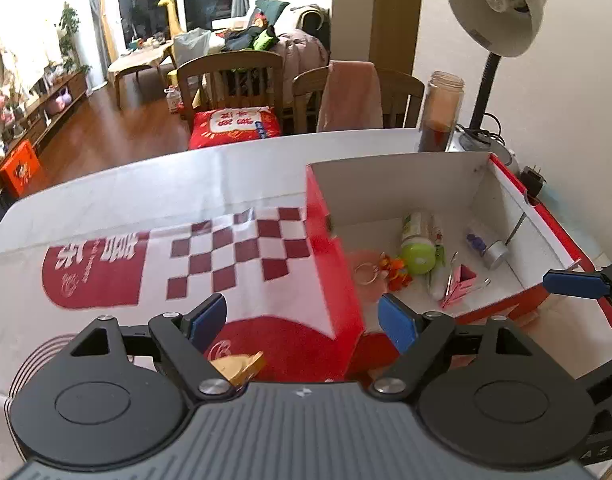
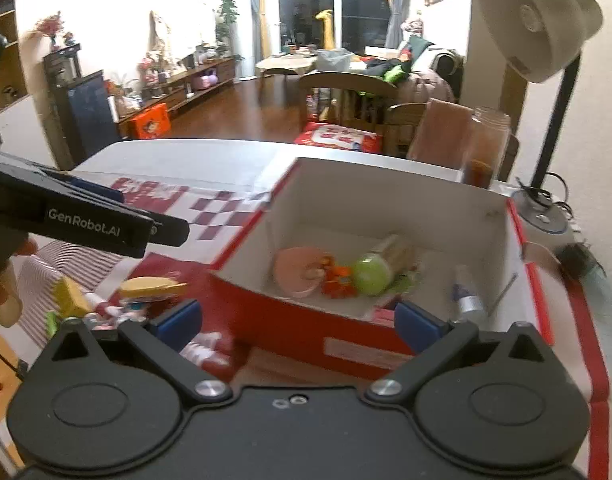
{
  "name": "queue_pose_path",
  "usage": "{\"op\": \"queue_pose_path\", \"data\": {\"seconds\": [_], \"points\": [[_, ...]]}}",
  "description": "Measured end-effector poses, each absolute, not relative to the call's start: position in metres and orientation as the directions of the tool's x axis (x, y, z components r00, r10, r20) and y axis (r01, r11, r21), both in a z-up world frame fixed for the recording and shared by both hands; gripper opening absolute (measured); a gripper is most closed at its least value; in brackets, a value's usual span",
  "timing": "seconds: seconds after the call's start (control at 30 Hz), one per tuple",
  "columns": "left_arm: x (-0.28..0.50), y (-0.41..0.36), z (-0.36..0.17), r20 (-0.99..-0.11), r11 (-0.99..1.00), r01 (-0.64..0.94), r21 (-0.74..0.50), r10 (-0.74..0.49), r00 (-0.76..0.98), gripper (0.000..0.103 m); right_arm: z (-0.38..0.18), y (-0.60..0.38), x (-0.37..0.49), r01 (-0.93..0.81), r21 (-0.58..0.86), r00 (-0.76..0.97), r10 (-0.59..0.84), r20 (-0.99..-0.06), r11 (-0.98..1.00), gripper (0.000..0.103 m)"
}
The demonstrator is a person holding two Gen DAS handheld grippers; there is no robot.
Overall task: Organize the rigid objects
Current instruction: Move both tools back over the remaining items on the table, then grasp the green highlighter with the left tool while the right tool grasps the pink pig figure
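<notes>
A red cardboard box with a white inside stands on the table. In it lie a green-capped bottle, a pink round dish, orange bits, a small silver-capped vial and a pink folded piece. My left gripper is open and empty, just before the box's near left corner. A gold object lies under it. My right gripper is open and empty at the box's near wall. Yellow pieces and small toys lie left of it.
A red and white checked cloth covers the table. A tall jar and a desk lamp stand behind the box. A black plug lies at the right. Chairs stand beyond the table's far edge. The left gripper shows in the right wrist view.
</notes>
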State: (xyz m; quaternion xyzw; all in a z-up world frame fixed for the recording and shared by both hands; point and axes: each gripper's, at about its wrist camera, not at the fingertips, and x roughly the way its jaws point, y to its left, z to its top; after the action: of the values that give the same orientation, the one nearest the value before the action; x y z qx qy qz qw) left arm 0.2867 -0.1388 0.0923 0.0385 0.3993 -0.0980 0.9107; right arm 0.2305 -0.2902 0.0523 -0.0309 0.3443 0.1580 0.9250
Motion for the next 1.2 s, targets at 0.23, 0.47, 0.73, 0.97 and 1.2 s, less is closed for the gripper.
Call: {"op": "queue_pose_path", "data": {"seconds": [0.23,0.47,0.73,0.97,1.2], "points": [[0.267,-0.090,0.086,-0.744,0.984,0.169,-0.060,-0.157,0.649,0.083,0.054,-0.265,0.220,-0.371,0.078,0.692,0.332,-0.641,0.925,0.103],[0.245,-0.043,0.077,-0.747,0.992,0.116,-0.052,-0.115,0.655,0.083,0.045,-0.233,0.210,-0.434,0.065,0.678,0.373,-0.633,0.899,0.103],[0.217,0.001,0.047,-0.769,0.996,0.091,-0.011,-0.067,0.636,0.083,0.023,-0.191,0.198,-0.531,0.050,0.613,0.424,-0.667,0.846,0.103],[0.203,0.022,0.016,-0.799,0.996,0.092,0.008,-0.049,0.599,0.083,0.004,-0.165,0.193,-0.569,0.038,0.568,0.426,-0.704,0.822,0.101],[0.192,0.037,-0.010,-0.819,0.990,0.139,0.004,-0.077,0.568,0.083,-0.011,-0.145,0.191,-0.614,0.026,0.525,0.433,-0.733,0.789,0.095]]}}
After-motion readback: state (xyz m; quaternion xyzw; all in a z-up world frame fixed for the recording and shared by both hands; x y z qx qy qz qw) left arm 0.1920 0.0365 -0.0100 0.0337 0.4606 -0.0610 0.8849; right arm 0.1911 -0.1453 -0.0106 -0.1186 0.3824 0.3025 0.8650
